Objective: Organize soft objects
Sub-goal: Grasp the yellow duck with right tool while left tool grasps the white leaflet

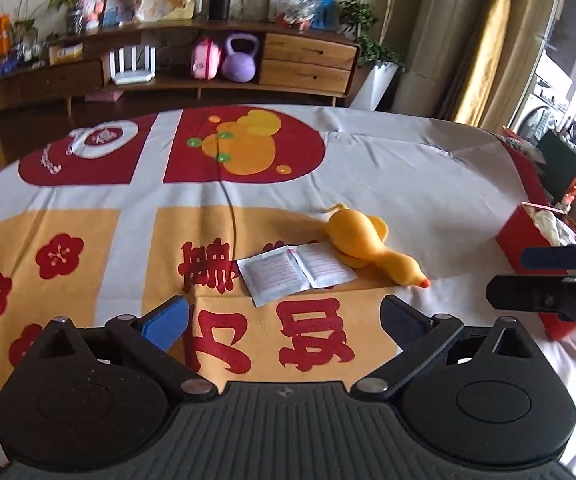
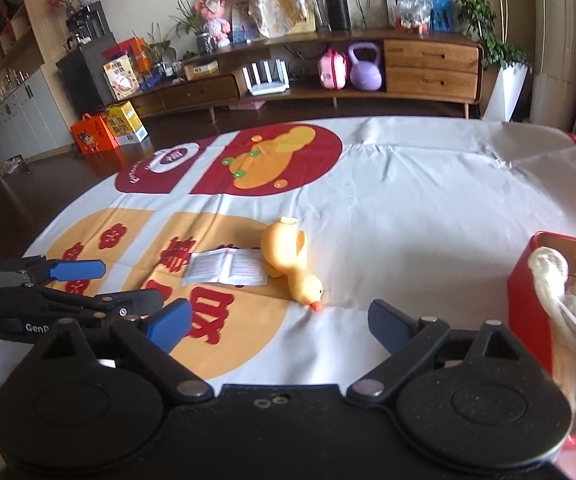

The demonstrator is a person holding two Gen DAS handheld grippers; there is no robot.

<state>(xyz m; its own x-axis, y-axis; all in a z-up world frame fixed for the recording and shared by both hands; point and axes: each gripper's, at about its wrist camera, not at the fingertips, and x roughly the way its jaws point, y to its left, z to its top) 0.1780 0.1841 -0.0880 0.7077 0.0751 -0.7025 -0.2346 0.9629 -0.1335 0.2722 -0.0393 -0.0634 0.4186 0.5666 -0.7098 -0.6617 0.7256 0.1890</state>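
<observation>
Fingers (image 2: 168, 322) spread above yellow duck (image 2: 288, 262)

We see the yellow rubber duck (image 1: 361, 242) lying on its side, just beside the white sachets (image 1: 293, 270); white cloths (image 2: 567, 300) fill the red box (image 2: 527, 300), well apart.

Taking the yellow duck (image 1: 361, 242) as landmark: the cloth (image 2: 407, 208) beyond it and to its right lies bare, open for a pass. A white packet (image 1: 295, 274) touches its left flank. Far right of the duck stands a red box (image 2: 527, 300) with white fabric (image 2: 559, 284) seemingly spilling over its rim, walling that side
</observation>
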